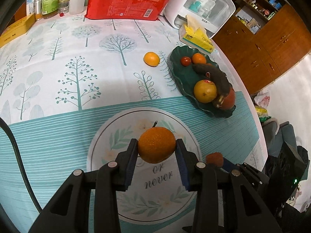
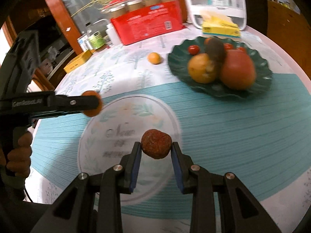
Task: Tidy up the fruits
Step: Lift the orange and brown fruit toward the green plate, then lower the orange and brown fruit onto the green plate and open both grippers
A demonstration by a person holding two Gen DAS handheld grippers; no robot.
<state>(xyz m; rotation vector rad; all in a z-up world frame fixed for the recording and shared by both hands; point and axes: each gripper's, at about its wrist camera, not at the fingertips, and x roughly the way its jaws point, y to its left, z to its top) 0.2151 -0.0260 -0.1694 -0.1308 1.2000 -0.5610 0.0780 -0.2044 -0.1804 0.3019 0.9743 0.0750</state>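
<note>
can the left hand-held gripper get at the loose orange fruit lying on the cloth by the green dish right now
Probably not yet: the left hand-held gripper is shut on a round orange citrus fruit. The path to the loose orange fruit on the tree-print tablecloth looks clear.

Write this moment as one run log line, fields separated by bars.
left gripper: shut on small round orange | right gripper: shut on wrinkled reddish-brown fruit | both above white floral plate

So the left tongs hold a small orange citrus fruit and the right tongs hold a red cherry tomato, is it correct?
Not the tomato. The right tongs hold a wrinkled reddish-brown round fruit, as the right wrist view shows. The left tongs do hold the small orange citrus fruit.
</note>
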